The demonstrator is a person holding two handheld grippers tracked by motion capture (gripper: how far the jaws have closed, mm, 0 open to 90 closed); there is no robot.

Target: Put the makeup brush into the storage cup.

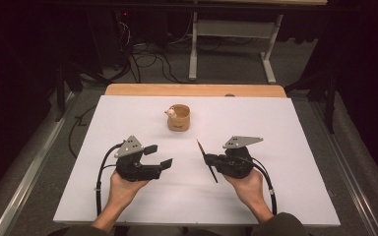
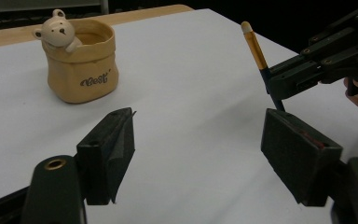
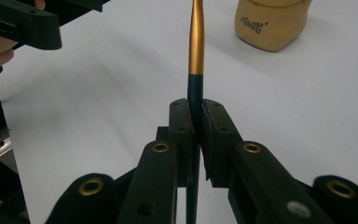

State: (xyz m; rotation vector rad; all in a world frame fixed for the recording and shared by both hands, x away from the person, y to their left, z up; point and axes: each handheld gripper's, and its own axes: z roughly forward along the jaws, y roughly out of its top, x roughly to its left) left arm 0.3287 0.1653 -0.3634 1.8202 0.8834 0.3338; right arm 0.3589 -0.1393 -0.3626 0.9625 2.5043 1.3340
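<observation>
Right now my right gripper (image 3: 195, 116) is clamped on the dark lower shaft of the brush (image 3: 196, 42), above the worktop (image 1: 285, 128). Left gripper (image 2: 200, 140) stands wide, empty. Brush looks light, stiff, slippery; I'd grip the dark handle, sparing the tip.

Two black claws, left claw (image 1: 158, 156) and right claw (image 1: 207, 158), each topped by grey three-cornered plate with screw holes; brass-ringed pivots on jaws; black cables looped behind; dark olive sleeves at wrists.

Bear pot (image 1: 179, 118) on white table (image 1: 275, 123)
</observation>
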